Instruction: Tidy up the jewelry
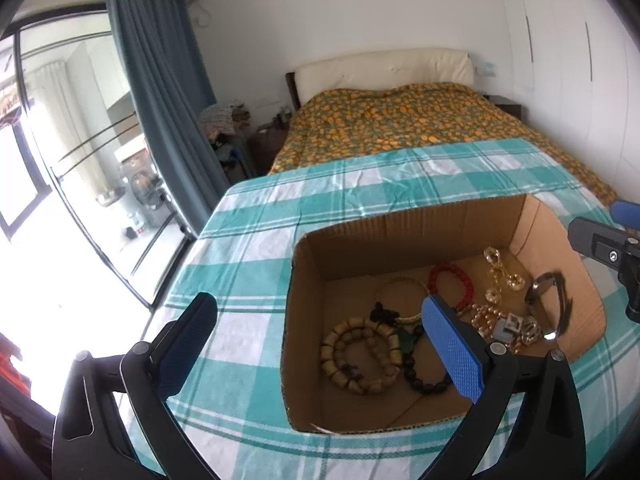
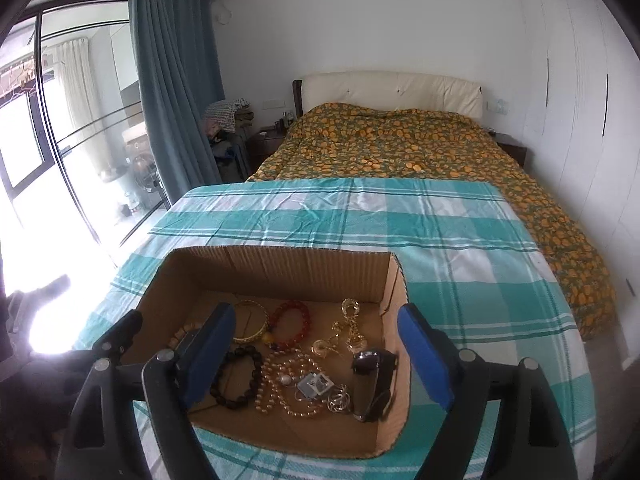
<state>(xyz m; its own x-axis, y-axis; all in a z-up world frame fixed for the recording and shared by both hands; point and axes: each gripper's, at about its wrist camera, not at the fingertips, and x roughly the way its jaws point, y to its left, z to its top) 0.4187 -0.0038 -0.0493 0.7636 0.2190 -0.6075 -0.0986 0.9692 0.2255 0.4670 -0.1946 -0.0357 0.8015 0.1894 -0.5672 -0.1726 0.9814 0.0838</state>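
Bed (image 2: 400, 148) at 12 o'clock; checked cloth (image 2: 360, 220) covers the table below it. Open box (image 2: 280, 268) sits on the cloth, walls upright, top clear for entry from above. All jewelry lies inside: wood beads (image 1: 360, 356) at 9 o'clock, dark beads (image 2: 236, 380) beside them, watch (image 2: 374, 376) against the 3 o'clock wall, red bracelet (image 2: 290, 324) and gold bangle (image 2: 250, 320) toward 12. Pieces touch and overlap mid-box, likely dropped together. Bare cloth all around gives room. Left gripper (image 1: 320, 340) straddles the 9 o'clock wall, fingers spread, empty; right gripper (image 2: 316, 356) hovers over the box, fingers spread, empty.
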